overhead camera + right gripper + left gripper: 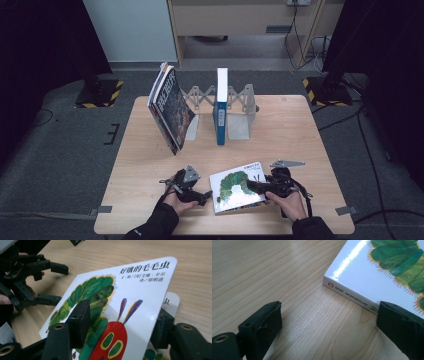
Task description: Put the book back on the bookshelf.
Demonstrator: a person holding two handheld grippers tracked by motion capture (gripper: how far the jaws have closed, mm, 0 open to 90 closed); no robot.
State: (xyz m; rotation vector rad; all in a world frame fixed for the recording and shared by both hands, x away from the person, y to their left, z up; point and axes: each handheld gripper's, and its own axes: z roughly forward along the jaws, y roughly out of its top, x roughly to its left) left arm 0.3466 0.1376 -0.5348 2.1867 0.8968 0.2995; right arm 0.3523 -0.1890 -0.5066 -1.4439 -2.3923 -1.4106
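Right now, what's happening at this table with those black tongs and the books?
A person sits at a wooden table with tongs in each hand. The right tongs have one jaw on top of the caterpillar picture book's front cover and one under it, lifting the cover off the page below. The left tongs wait open beside the book's spine. At the back, a blue book stands upright in a metal rack, and another book leans beside it.

On the wooden table [150, 165], a white picture book [237, 187] with a green caterpillar on its cover lies near the front edge. The right gripper [256, 186] reaches onto the book's right edge, while the left gripper [205, 196] sits just beside its left edge, jaws apart. Farther back, a dark book [171, 107] leans tilted and a blue book [221, 106] stands upright in a grey folding rack [241, 107].
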